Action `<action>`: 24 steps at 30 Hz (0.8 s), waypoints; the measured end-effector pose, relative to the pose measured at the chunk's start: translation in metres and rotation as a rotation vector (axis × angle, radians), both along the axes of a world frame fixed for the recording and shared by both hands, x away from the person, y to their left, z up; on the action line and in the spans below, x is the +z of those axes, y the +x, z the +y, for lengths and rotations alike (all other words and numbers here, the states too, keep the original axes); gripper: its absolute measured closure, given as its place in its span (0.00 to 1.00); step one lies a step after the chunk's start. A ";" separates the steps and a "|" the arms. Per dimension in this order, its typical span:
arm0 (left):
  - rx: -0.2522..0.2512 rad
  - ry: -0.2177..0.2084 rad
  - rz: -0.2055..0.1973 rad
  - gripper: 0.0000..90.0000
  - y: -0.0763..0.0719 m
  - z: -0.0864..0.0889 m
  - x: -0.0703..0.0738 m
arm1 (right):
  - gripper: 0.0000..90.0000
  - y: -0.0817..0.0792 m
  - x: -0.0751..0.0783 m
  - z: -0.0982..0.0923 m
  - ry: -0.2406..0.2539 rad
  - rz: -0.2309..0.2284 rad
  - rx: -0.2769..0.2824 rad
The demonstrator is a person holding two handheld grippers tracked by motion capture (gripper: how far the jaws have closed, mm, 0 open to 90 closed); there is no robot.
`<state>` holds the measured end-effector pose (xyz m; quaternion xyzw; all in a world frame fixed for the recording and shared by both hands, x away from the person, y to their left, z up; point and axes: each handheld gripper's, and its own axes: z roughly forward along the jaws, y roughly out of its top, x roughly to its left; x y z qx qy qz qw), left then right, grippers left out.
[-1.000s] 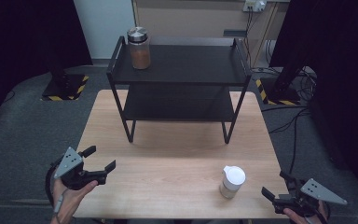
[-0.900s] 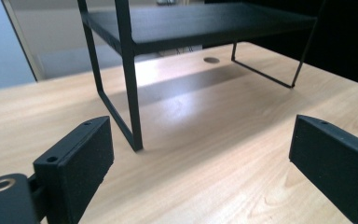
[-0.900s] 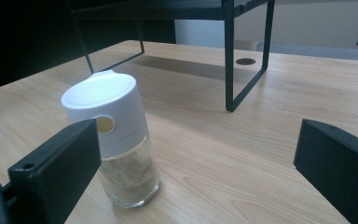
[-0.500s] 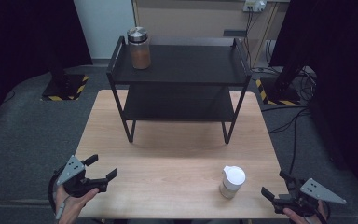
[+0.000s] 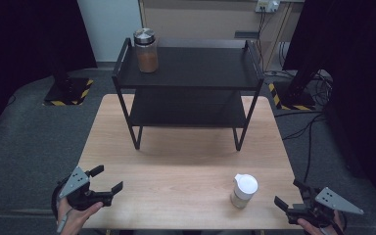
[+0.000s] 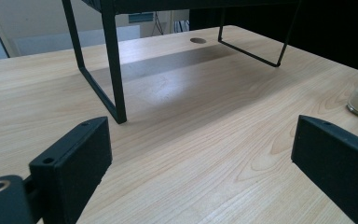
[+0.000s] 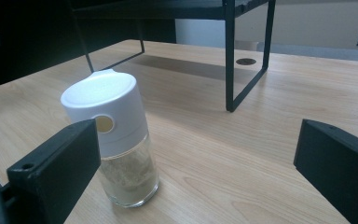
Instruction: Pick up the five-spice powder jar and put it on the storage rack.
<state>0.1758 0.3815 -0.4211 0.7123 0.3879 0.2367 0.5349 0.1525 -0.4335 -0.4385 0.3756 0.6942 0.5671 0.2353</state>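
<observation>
Two containers are out right now, and the black two-tier rack [image 5: 188, 88] standing at the back half of the wooden table [image 5: 186, 171] is the easiest thing to place them by. First one is a small glass shaker [image 5: 243, 191] with a white flip-top cap, standing upright on the bare wood in front of the rack, off toward its right leg and well clear of it. From the right gripper view you can see the shaker [image 7: 119, 154] is roughly half full of some pale, off-white powder or fine grains, cap on. Second one is a glass jar [image 5: 146, 50] with a metal lid, sitting upright on the rack's top shelf at the back left corner, filled most of the way with something brown and granular.

Right gripper [image 5: 296, 197] hovers in front of the rack, just past the shaker on the right, jaws spread wide and not touching the shaker. Left gripper [image 5: 107, 180] is on the opposite side, in front of the rack's left leg near the table's front edge, jaws also wide apart with nothing between them. Rack's lower shelf looks bare from above.
</observation>
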 end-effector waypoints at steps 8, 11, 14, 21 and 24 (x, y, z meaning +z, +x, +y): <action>-0.028 -0.031 -0.013 0.02 0.001 0.010 -0.002 | 0.01 0.000 0.000 0.000 -0.001 -0.002 -0.003; -0.038 -0.021 -0.015 0.01 0.002 0.011 -0.001 | 0.01 -0.001 0.000 0.000 0.000 -0.004 -0.003; -0.036 -0.017 -0.018 0.01 0.002 0.010 -0.001 | 0.01 -0.001 0.000 0.000 -0.001 -0.003 -0.003; -0.032 -0.009 -0.028 0.01 0.001 0.010 0.000 | 0.01 -0.001 0.000 0.000 -0.002 -0.002 0.001; -0.028 -0.016 -0.030 0.01 0.000 0.011 0.000 | 0.01 -0.001 0.001 0.001 -0.003 -0.004 0.000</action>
